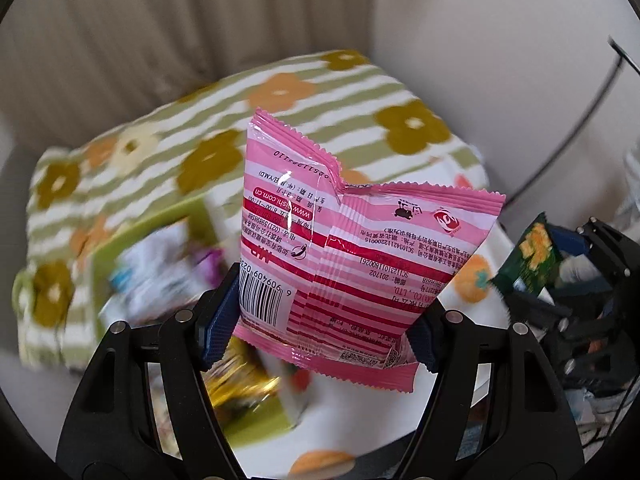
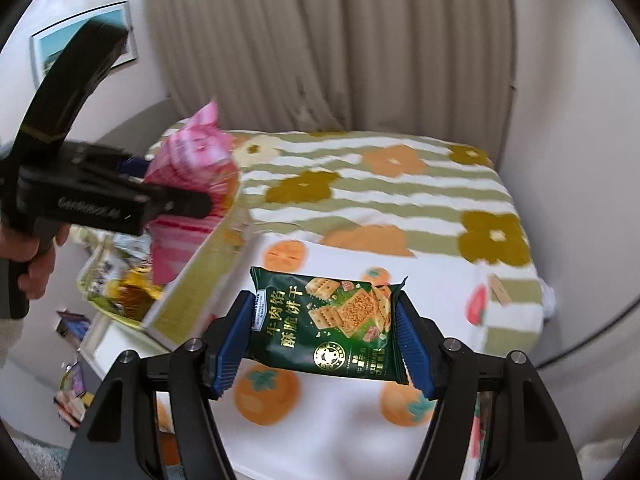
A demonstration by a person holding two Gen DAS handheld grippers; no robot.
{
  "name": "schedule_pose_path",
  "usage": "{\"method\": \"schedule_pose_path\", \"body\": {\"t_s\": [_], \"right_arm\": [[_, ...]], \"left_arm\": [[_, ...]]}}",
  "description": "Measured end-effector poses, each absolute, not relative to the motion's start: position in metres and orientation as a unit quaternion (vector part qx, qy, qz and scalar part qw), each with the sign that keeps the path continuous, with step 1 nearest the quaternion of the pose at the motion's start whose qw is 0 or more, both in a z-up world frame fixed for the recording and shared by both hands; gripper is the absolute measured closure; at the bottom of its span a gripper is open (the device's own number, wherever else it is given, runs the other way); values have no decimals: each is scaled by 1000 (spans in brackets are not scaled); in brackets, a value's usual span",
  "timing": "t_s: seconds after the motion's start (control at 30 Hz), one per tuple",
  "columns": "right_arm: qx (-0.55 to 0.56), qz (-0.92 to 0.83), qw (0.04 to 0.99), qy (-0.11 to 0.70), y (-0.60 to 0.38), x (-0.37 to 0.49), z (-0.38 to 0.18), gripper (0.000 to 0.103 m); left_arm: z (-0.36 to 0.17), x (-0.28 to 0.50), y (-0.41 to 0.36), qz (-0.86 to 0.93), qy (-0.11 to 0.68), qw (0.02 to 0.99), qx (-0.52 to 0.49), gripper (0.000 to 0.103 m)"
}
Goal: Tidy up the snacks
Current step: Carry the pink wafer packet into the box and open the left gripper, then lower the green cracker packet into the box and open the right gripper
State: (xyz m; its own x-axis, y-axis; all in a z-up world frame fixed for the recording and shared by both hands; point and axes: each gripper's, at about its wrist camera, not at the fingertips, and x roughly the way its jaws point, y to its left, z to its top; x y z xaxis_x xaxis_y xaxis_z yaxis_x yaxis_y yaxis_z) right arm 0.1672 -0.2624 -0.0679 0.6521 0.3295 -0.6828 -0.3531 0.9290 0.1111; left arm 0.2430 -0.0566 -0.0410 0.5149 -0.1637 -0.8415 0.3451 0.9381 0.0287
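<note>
You are holding 2 packets above the green box (image 2: 192, 280): left gripper (image 1: 324, 316) is clamping the pink packet (image 1: 344, 248) directly over it, right gripper (image 2: 326, 344) is clamping the green cracker packet (image 2: 332, 320) beside it, long axis across the jaws.

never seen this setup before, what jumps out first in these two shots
The pink striped snack bag, printed back toward the camera, is clamped in the left gripper and fills the left wrist view. In the right wrist view, the right gripper pinches a dark green cracker packet above a white cloth with orange fruit prints. To the left stands a green box holding more snacks.
</note>
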Motion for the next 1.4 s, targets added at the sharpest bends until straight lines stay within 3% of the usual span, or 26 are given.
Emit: {"method": "schedule_pose_path", "body": {"t_s": [0.47,0.8,0.87,0.9,0.93,0.97,1.4], "right_arm": [[-14,279,888,364,-110,192,-57,40],[0,251,886,390,-51,223,-74,40],[3,241,886,396,-47,229,-76,40],[4,236,887,398,-47,230,-77,40],[6,229,887,400,-46,232,-79,40],[8,224,887,403,-47,233,-80,40],[-1,196,888,416,-28,225,-82,40]], "left_arm": [[-52,231,173,-26,479,877,-27,34],[-87,279,192,-86,502,859,-50,33],[-94,288,190,-98,504,857,-51,26],[-97,291,190,-102,507,854,-49,19],[-102,295,189,-105,512,851,-45,3],[-105,295,190,-105,511,852,-43,0],[-100,266,236,-86,486,867,-75,0]]}}
